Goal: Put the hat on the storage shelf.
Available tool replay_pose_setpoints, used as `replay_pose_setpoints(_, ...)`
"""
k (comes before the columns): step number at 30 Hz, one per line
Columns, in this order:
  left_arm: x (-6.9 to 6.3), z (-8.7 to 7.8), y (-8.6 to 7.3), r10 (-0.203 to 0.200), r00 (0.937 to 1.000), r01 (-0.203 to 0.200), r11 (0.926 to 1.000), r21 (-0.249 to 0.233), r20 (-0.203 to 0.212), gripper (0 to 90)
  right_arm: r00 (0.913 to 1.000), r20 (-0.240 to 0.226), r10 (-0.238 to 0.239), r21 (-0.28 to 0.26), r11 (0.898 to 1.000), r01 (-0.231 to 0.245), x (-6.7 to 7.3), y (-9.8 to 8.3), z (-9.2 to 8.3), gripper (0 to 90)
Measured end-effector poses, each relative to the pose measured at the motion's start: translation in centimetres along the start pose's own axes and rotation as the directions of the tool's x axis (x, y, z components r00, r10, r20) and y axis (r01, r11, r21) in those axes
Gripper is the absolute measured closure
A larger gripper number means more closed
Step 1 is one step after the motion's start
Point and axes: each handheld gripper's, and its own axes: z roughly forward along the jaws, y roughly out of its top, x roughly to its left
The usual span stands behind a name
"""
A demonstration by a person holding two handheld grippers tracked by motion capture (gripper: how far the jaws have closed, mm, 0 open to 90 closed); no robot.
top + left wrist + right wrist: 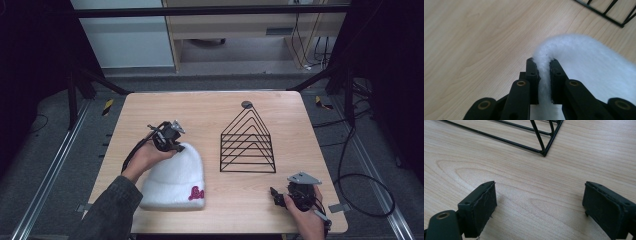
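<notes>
the right gripper (pixel 278 196) rests near the front edge, jaws spread and empty. the left gripper (pixel 544 67) is clamped on the crown of the hat (pixel 175 175), front left on the table (pixel 210 107); it looks soft, light and floppy, so it would likely sag. open wood lies between it and the rack (pixel 247 145) farther back.
</notes>
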Motion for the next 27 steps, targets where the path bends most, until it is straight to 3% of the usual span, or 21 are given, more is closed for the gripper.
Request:
replay_pose_setpoints(1, 0.0, 0.0, 0.0, 0.0, 1.0, 0.0, 1.0, 0.0, 0.0, 80.4, 1.0, 0.0, 0.0, 0.0, 1.0, 0.0, 0.0, 0.0, 0.0, 12.3)
replay_pose_setpoints(2, -0.4, -1.5, 0.0, 0.0, 0.9997, -0.001, 0.9991, -0.043, -0.024, 80.6, 1.0, 0.001, 0.002, 0.001, 1.0, -0.002, 0.0, 0.0, 0.0, 12.3)
replay_pose_setpoints(5, -1.2, -3.5, 0.1, 0.016, 0.998, -0.021, 0.9958, -0.089, -0.061, 80.8, 1.0, 0.001, 0.003, 0.0, 1.0, -0.003, 0.0, 0.0, 0.0, 12.3)
replay_pose_setpoints(7, -1.9, -5.0, 0.3, 0.018, 0.9959, -0.03, 0.9902, -0.137, -0.088, 81.0, 1.0, 0.001, 0.003, 0.001, 1.0, -0.003, 0.0, 0.0, 0.0, 12.3)
replay_pose_setpoints(13, -3.1, -8.6, 0.9, 0.042, 0.9915, -0.068, 0.9736, -0.218, -0.123, 81.4, 1.0, 0.001, 0.004, 0.001, 1.0, -0.004, 0.1, 0.0, 0.0, 12.3)
replay_pose_setpoints(22, -3.8, -10.9, 0.9, 0.036, 0.9869, -0.079, 0.9574, -0.278, -0.157, 81.7, 1.0, 0.001, 0.004, 0.001, 1.0, -0.004, 0.1, 0.0, 0.0, 12.3)
replay_pose_setpoints(27, -4.0, -12.6, 1.0, 0.033, 0.9825, -0.092, 0.9417, -0.324, -0.183, 81.9, 1.0, 0.002, 0.004, 0.001, 1.0, -0.004, 0.1, 0.0, 0.0, 12.3)
